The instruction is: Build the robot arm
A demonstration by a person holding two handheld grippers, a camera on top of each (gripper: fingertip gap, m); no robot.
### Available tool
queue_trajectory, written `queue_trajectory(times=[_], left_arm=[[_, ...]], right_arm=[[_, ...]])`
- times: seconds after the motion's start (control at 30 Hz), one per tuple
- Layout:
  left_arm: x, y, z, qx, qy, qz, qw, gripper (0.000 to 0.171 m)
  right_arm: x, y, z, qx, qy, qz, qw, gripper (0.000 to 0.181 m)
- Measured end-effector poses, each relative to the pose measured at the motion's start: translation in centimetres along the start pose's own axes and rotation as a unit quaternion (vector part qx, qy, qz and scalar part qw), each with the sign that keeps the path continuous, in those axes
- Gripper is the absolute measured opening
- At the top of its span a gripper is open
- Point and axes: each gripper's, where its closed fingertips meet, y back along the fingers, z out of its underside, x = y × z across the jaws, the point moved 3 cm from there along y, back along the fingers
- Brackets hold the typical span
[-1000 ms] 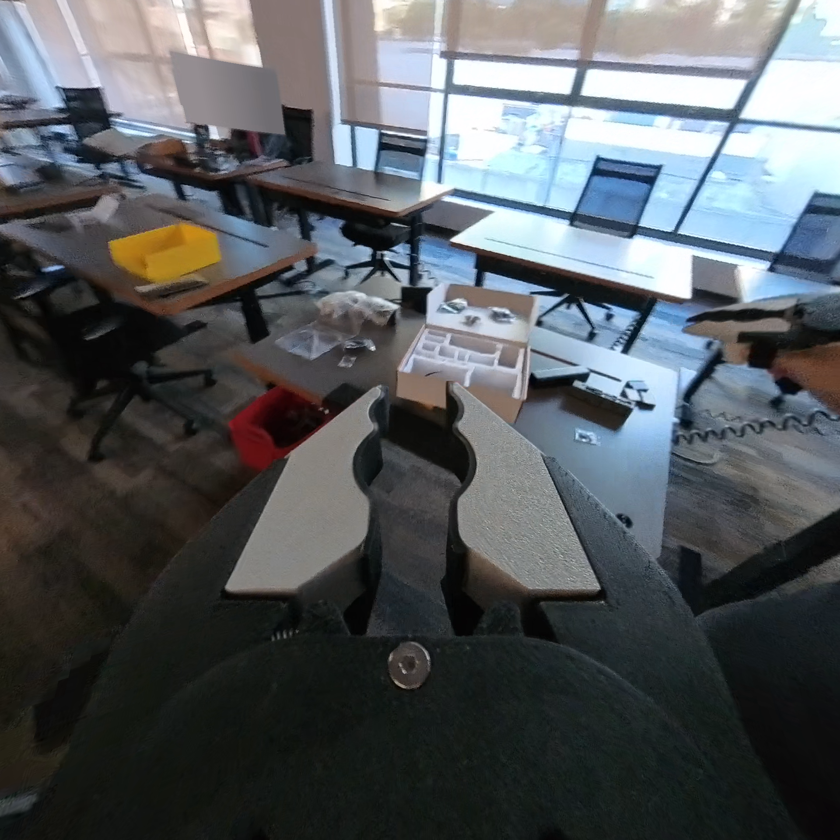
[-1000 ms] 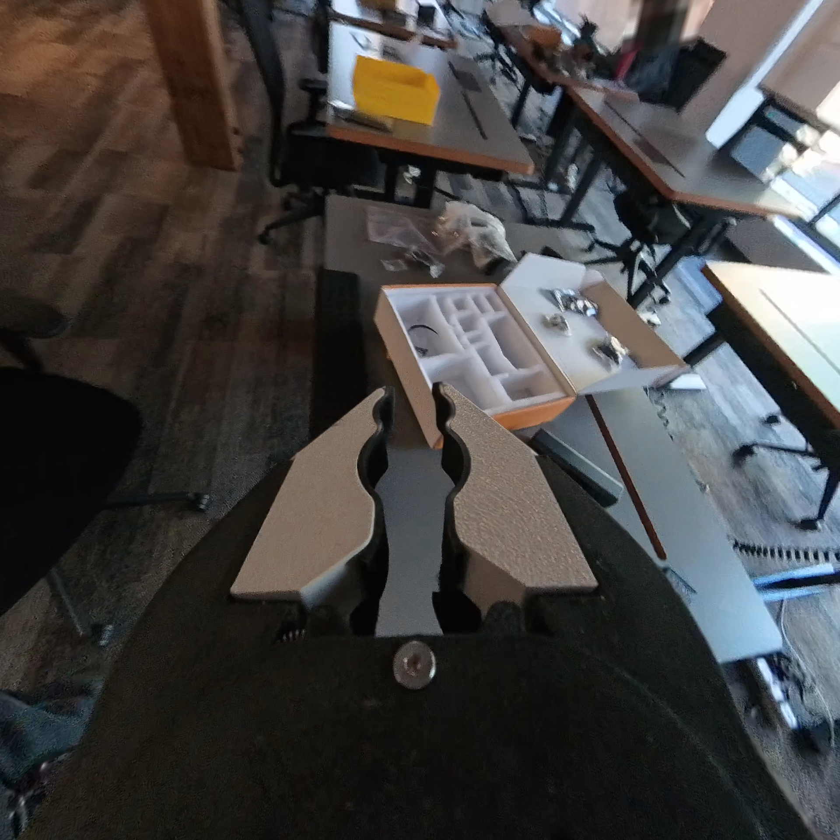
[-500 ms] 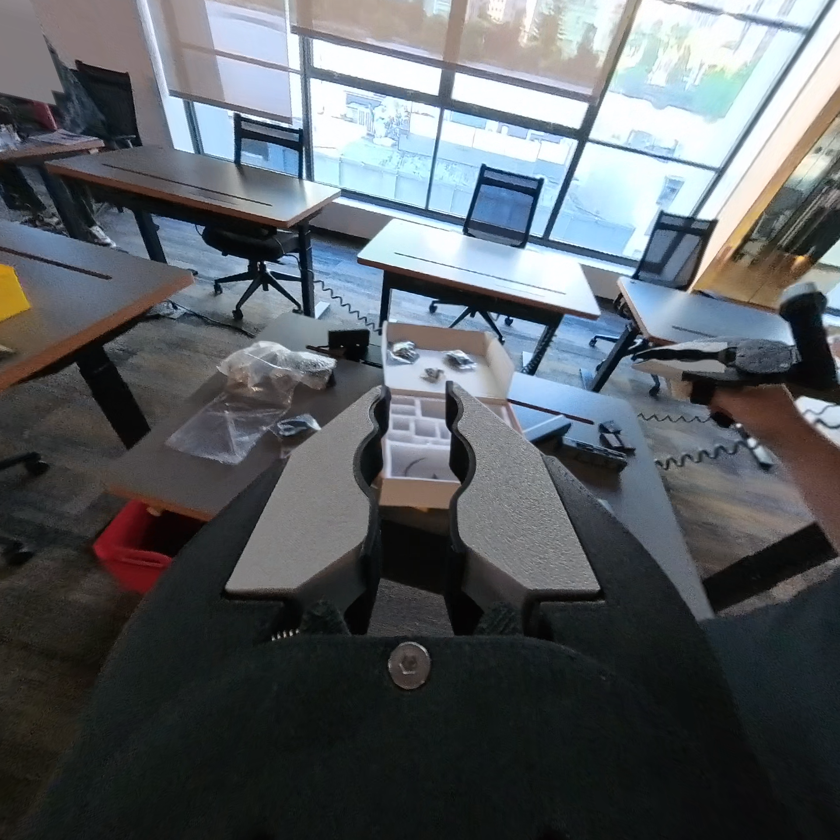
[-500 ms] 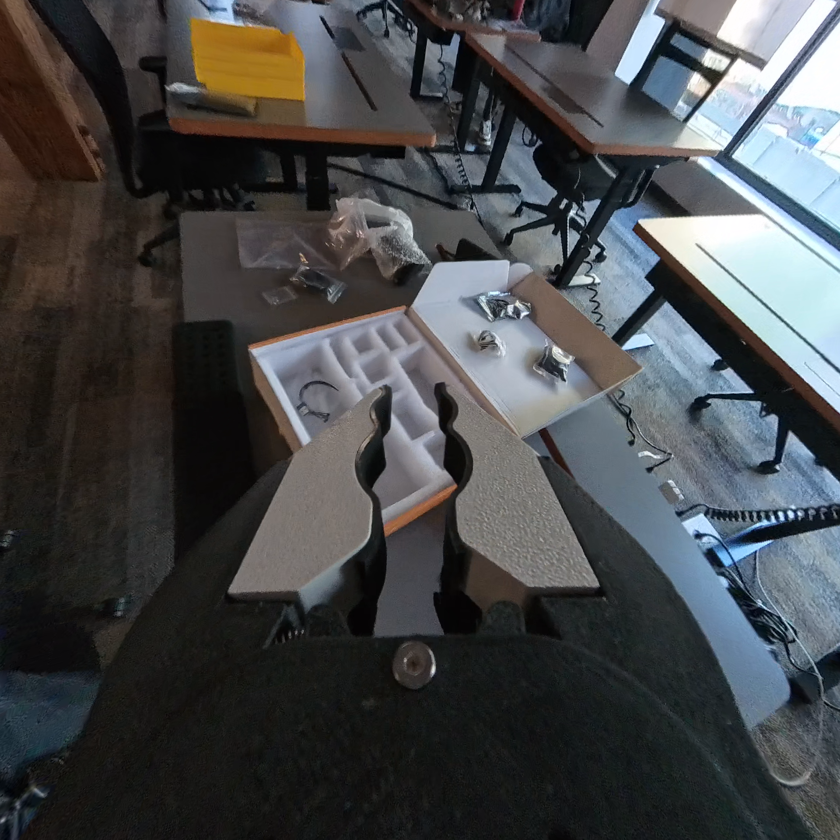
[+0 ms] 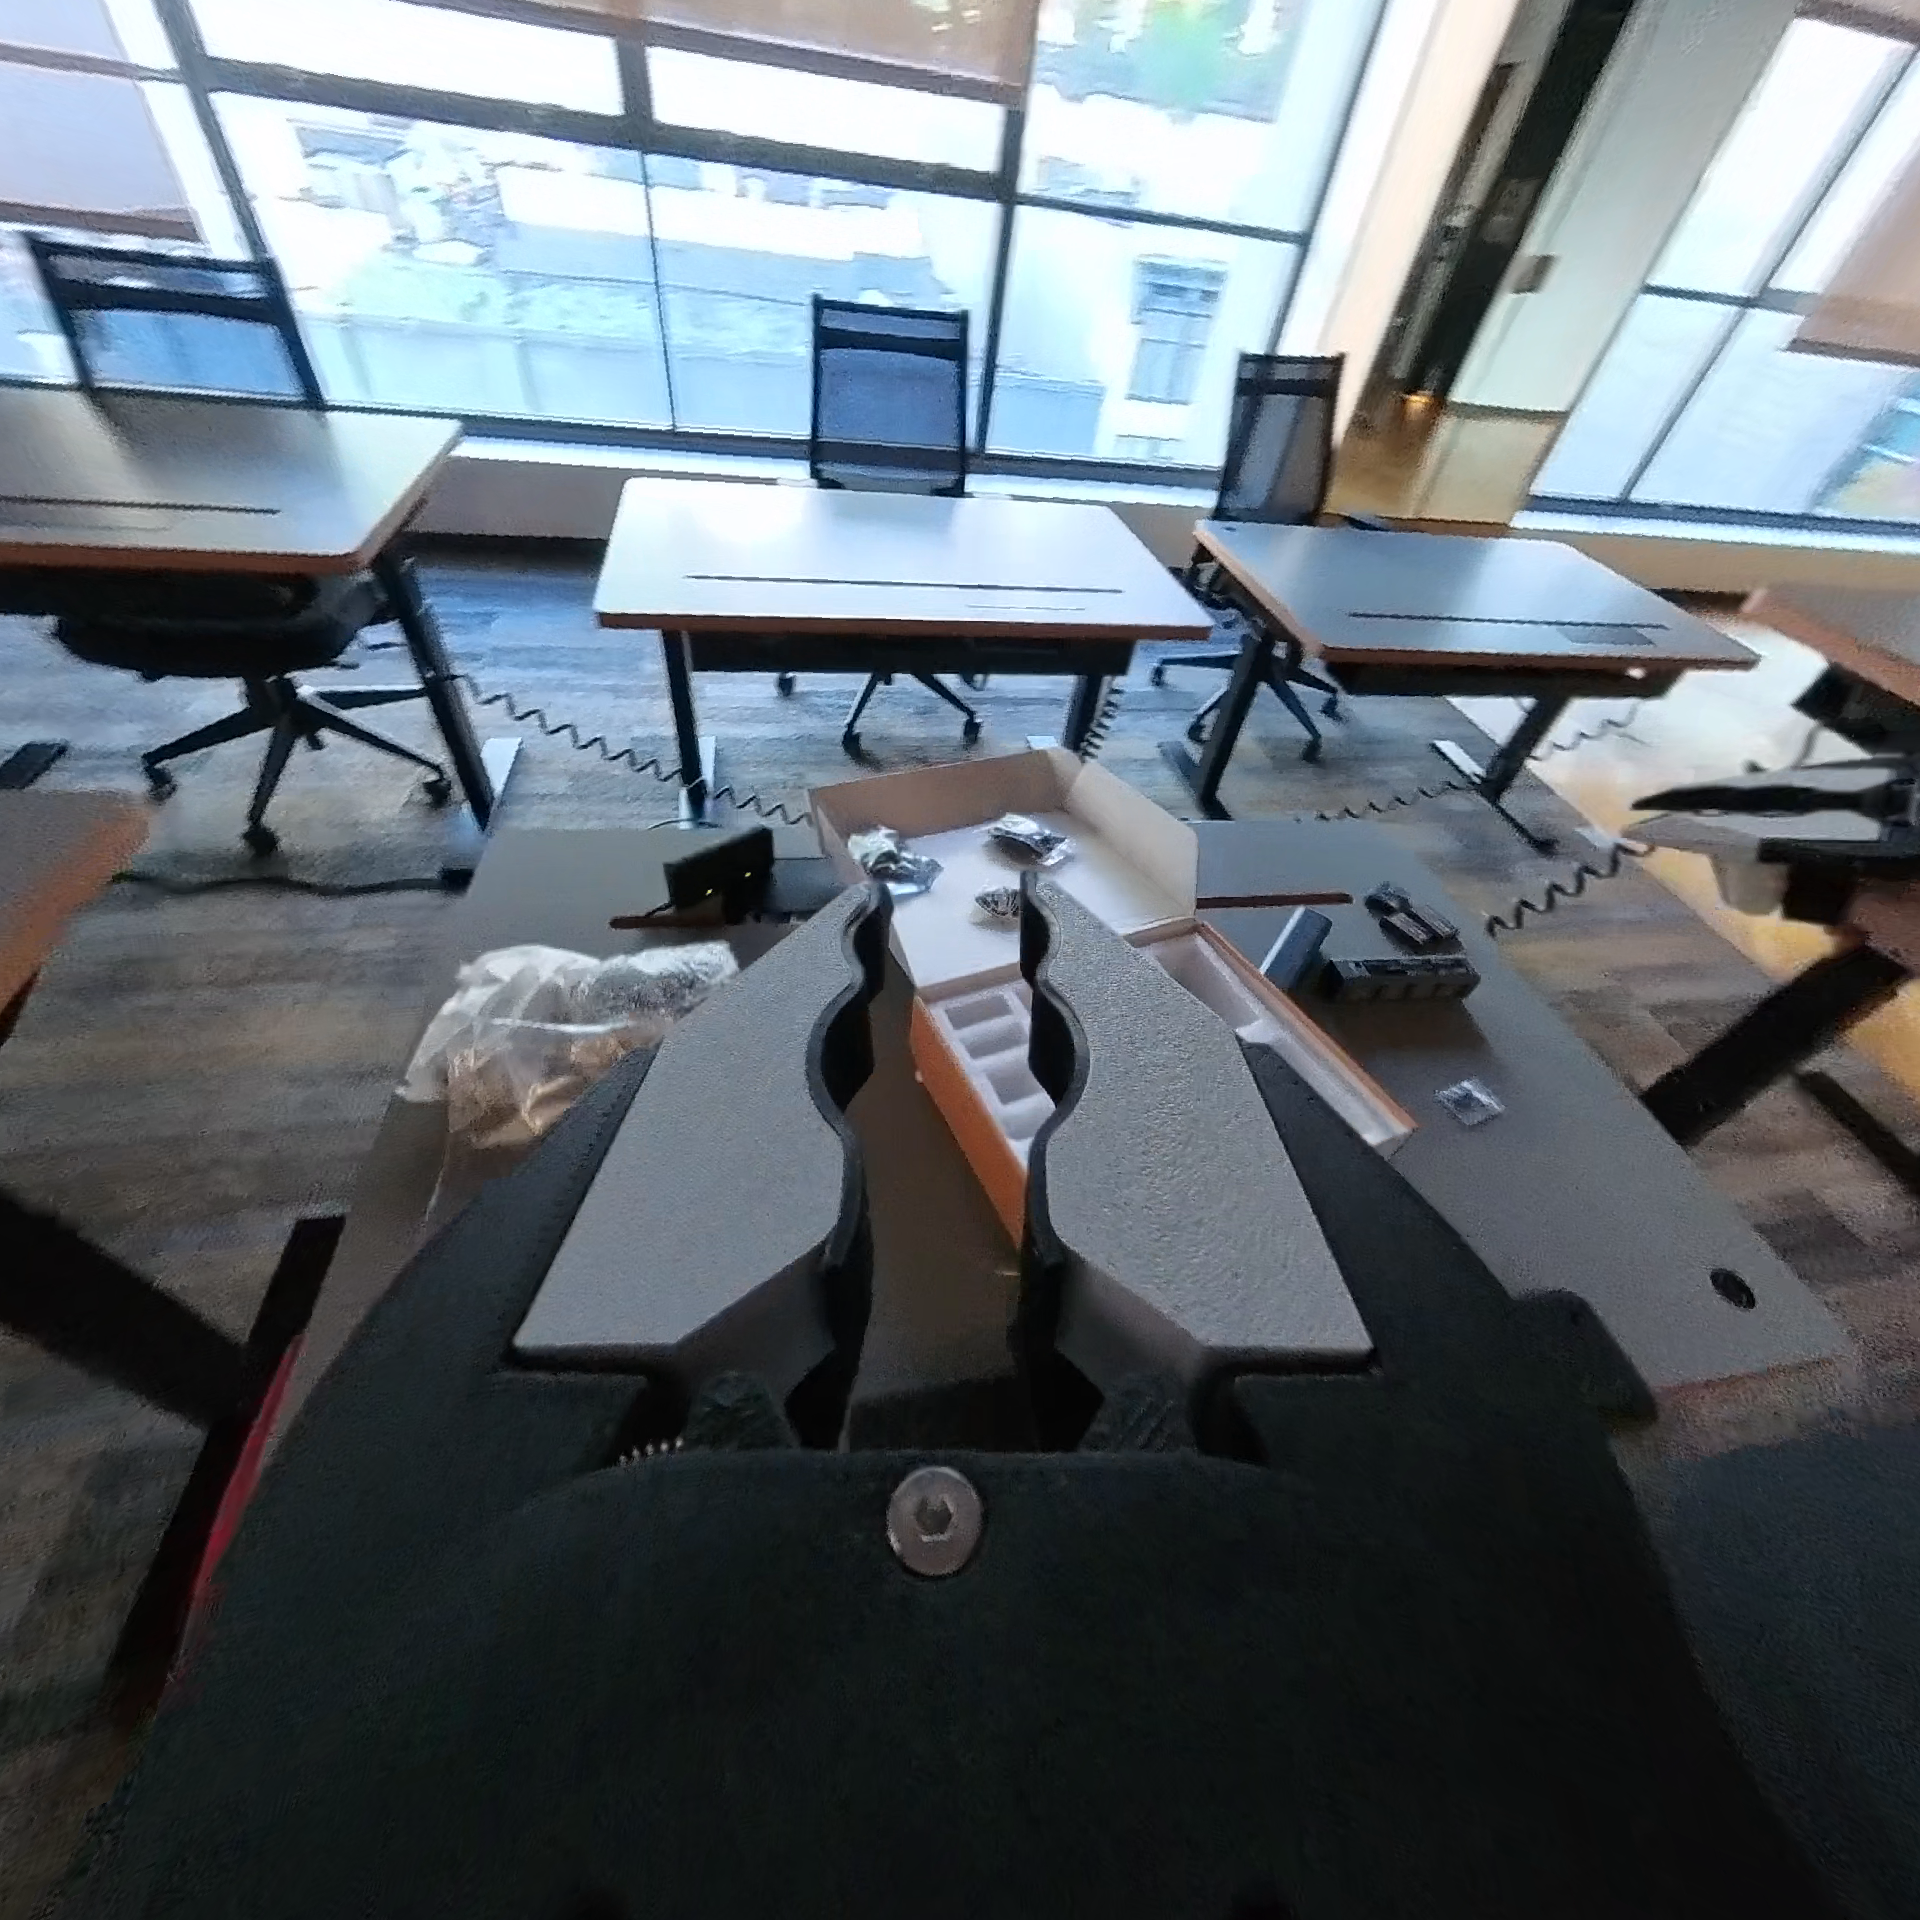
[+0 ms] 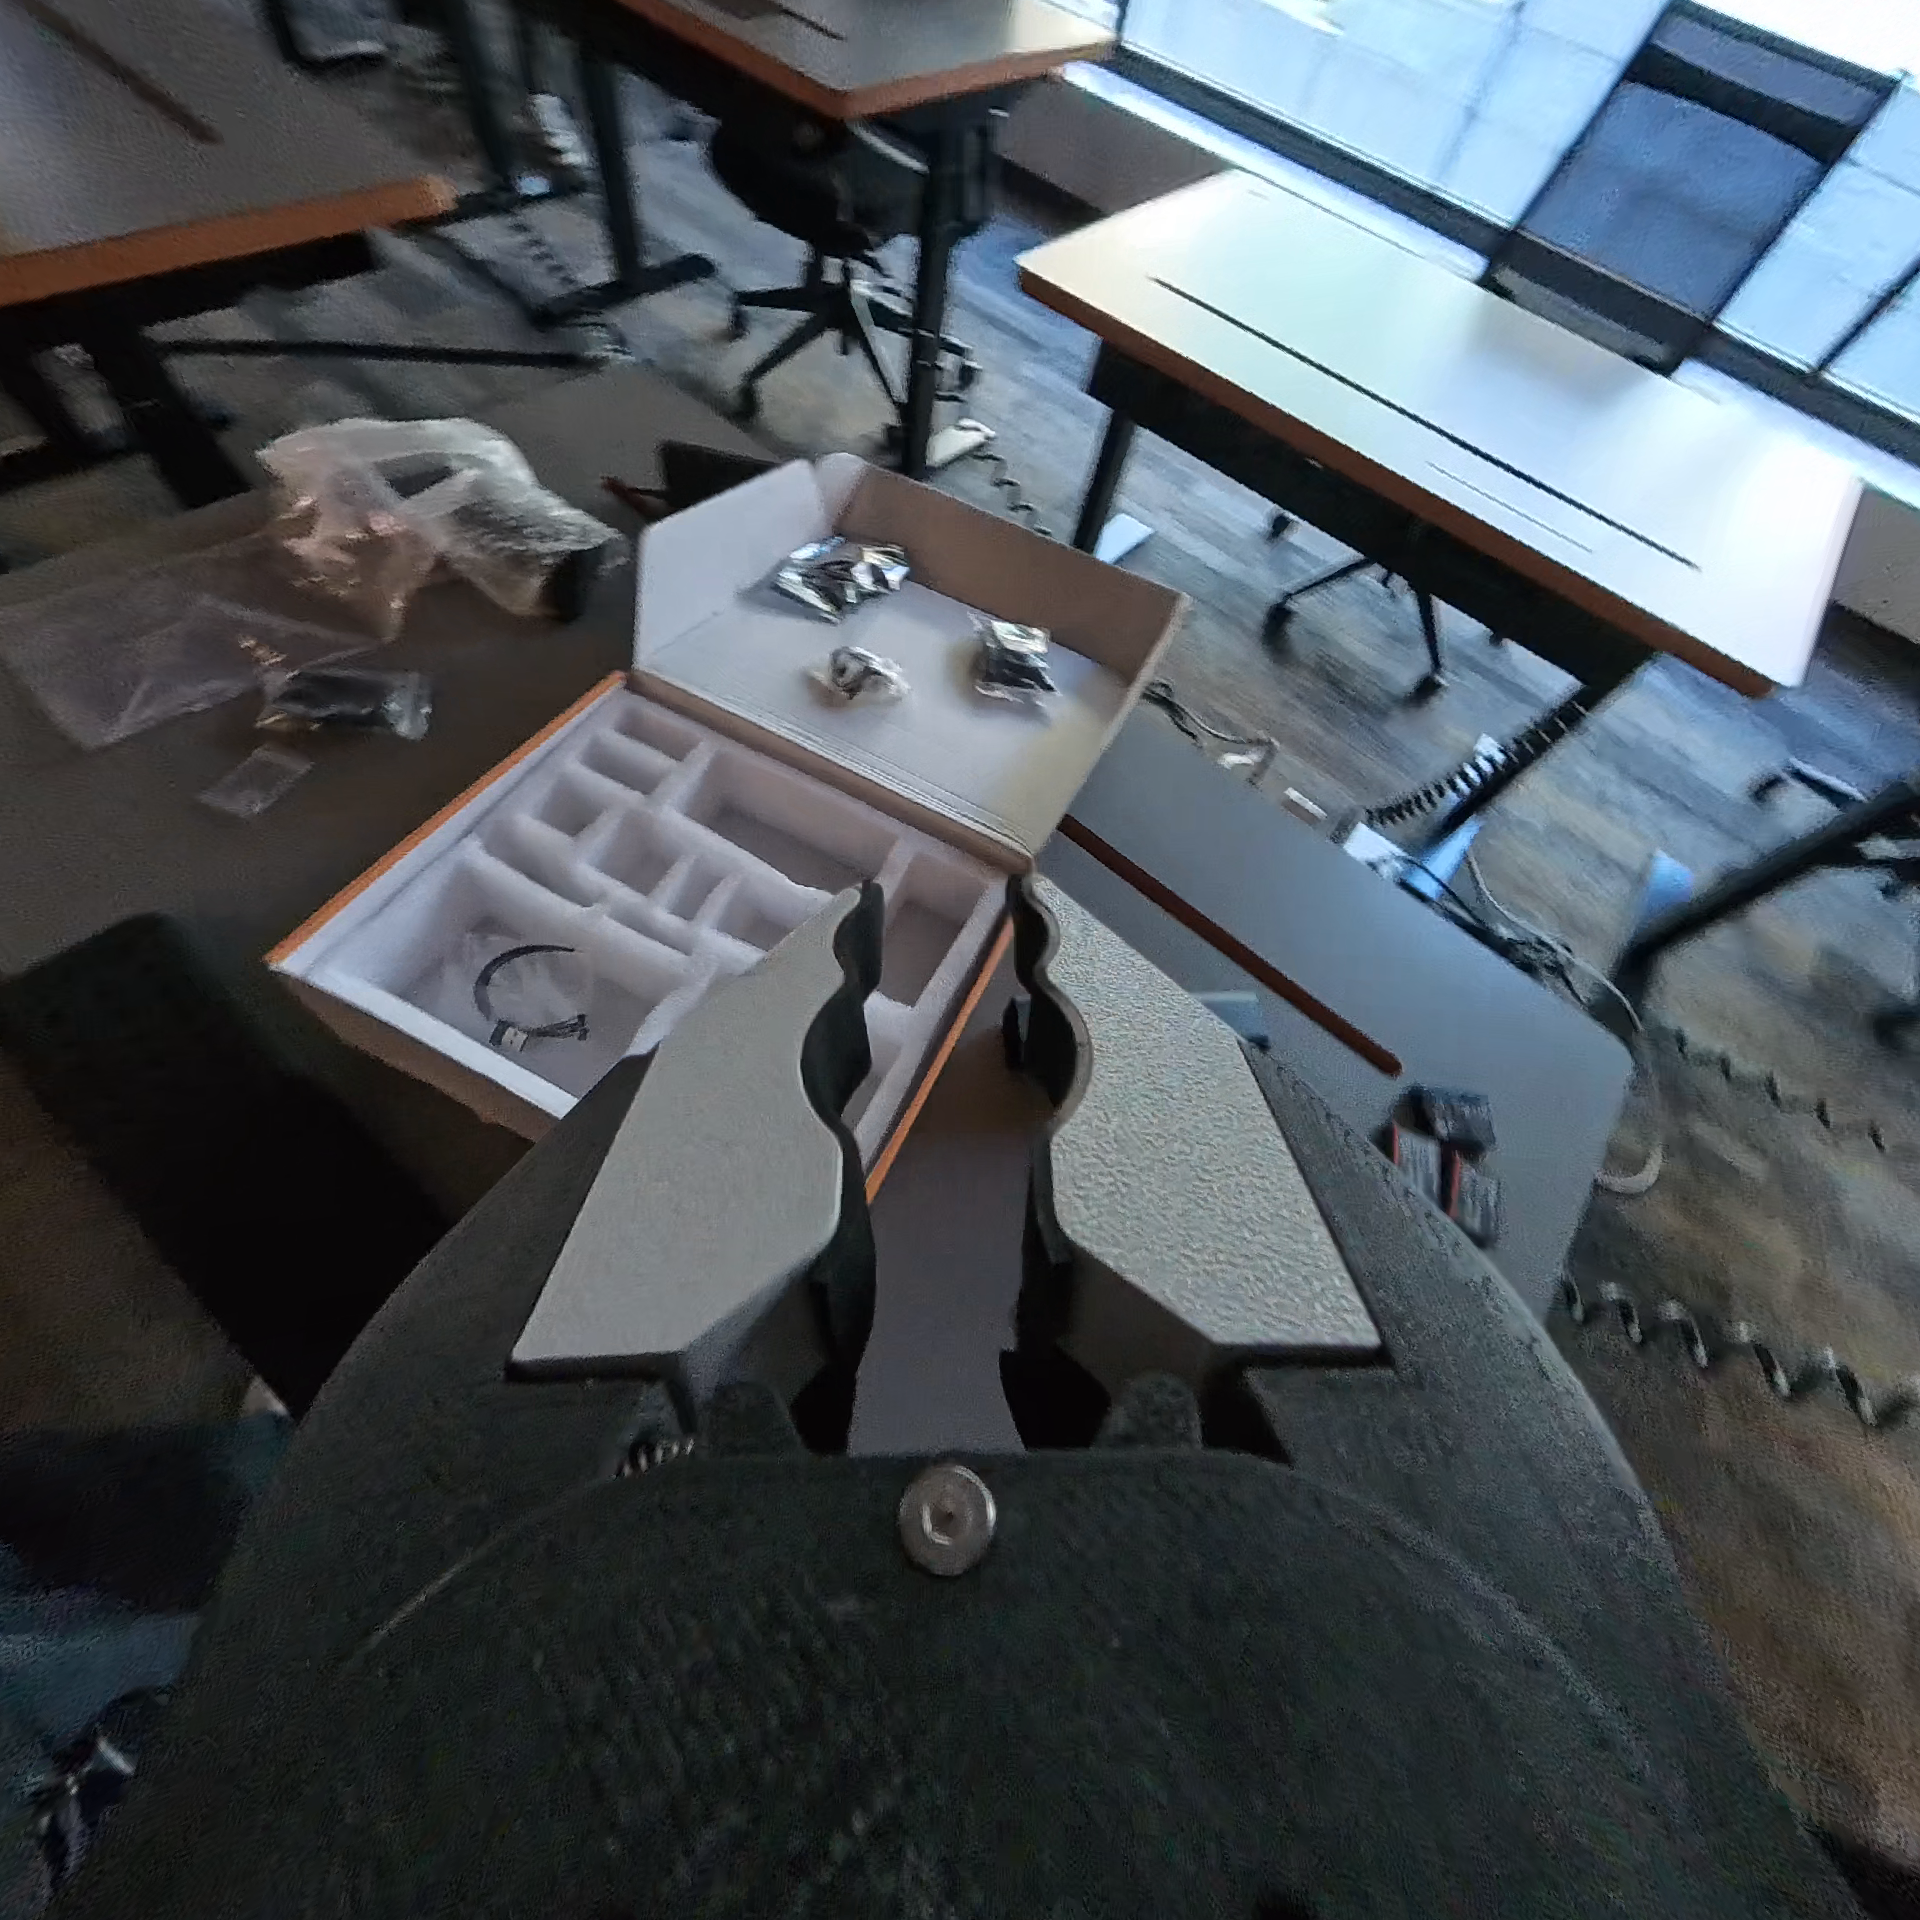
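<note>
Your left gripper (image 5: 951,914) hangs above the table (image 5: 1558,1195), fingers apart and empty, bags (image 5: 540,1013) to its left, the open box (image 5: 1081,997) just ahead. Your right gripper (image 6: 943,904) hovers over the box's (image 6: 644,862) near corner, fingers apart, holding nothing.

An open box (image 6: 665,862) with a white foam insert sits at centre frame on a dark tabletop (image 6: 125,831); a black cable loop (image 6: 525,997) lies in its lower-left compartment. Three small foil packets (image 6: 842,577) rest on the open lid (image 6: 935,717). Crumpled clear plastic bags (image 6: 416,509) lie at upper left. Small black parts (image 5: 1397,971) lie at the right in the left wrist view. Empty desks (image 5: 894,571) and office chairs (image 5: 888,405) stand before the windows (image 5: 831,301) across the top.
</note>
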Motion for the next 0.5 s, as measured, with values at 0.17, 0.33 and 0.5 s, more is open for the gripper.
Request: queue_trajectory(times=[0.17, 0.33, 0.5], left_arm=[[-7.8, -2.2, 0.6, -0.032, -0.026, 0.060, 0.997, 0.024], [-12.7, -2.7, 0.5, -0.027, -0.031, 0.067, 0.997, 0.023], [-14.9, -2.6, 0.2, -0.018, -0.022, 0.079, 0.996, 0.022]], right_arm=[[-4.7, 1.2, -1.4, 0.003, -0.070, 0.065, 0.995, 0.024], [-8.3, 1.7, -3.3, -0.026, -0.041, 0.100, 0.994, 0.024], [-9.6, 1.9, -3.9, -0.041, -0.045, 0.110, 0.992, 0.025]])
